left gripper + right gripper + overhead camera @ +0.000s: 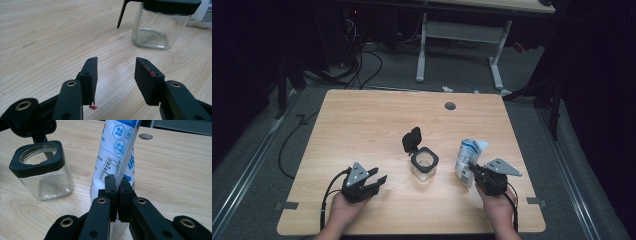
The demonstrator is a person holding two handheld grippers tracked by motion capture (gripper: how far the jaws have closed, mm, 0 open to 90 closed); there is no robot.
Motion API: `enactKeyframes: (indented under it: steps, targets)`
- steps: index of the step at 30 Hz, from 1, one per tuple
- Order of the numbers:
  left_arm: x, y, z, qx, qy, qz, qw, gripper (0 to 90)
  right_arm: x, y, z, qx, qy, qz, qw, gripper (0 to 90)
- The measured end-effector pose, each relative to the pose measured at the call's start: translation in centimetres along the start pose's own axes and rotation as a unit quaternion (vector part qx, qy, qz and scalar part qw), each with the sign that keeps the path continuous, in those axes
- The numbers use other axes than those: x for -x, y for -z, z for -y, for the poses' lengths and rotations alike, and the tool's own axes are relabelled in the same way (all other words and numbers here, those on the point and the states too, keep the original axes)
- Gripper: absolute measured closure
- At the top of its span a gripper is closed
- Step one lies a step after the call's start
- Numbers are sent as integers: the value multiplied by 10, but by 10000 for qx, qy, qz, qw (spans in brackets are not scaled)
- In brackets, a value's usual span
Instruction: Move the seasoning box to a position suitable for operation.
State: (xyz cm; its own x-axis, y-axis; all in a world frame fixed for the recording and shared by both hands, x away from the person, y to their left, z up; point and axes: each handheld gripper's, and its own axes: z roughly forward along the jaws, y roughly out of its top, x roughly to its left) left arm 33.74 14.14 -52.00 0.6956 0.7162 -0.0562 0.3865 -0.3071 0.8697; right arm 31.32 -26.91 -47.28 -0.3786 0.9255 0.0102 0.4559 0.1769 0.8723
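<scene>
A clear square glass jar (pixel 424 166) with a black rim stands mid-table, its black flip lid (pixel 411 139) hinged up and open. The same jar (pixel 42 173) looks empty in the right gripper view. A white and blue printed pouch (pixel 468 159) stands upright to the jar's right. My right gripper (pixel 477 172) is shut on the pouch's (pixel 117 152) lower edge. My left gripper (pixel 378 181) rests open on the table left of the jar (pixel 160 27), nothing between its jaws, red marks on its pads (pixel 149 70).
The wooden table (pixel 362 125) has a round cable hole (pixel 450 106) near its far edge. Beyond it stands a white desk frame (pixel 459 40), with cables (pixel 362 65) on the grey floor. Broad bare wood lies on the table's left and far side.
</scene>
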Motion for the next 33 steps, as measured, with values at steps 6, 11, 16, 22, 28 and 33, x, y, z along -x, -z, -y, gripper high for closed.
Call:
enactKeyframes:
  steps: [6, 11, 16, 22, 28, 33]
  targets:
    - [1, -1, 0, -4, -37, 60, 10000, 517, 1, 0, -6, -161, 33, -147, 9998, 890]
    - [3, -1, -1, 32, -45, 117, 9999, 509, 1, 0, -16, -406, 179, -297, 9986, 891]
    - [2, -1, -1, 67, -68, 186, 9998, 492, 2, 0, -26, -650, 313, -429, 9965, 894]
    - [2, 0, -1, 123, -66, 309, 9994, 482, 7, 3, -37, -954, 344, -502, 9936, 896]
    - [4, 1, -1, 161, -90, 426, 9989, 473, 8, 9, -46, -1243, 415, -570, 9897, 896]
    - [4, 3, 0, 165, -81, 439, 9989, 467, 7, 12, -51, -1566, 615, -566, 9841, 896]
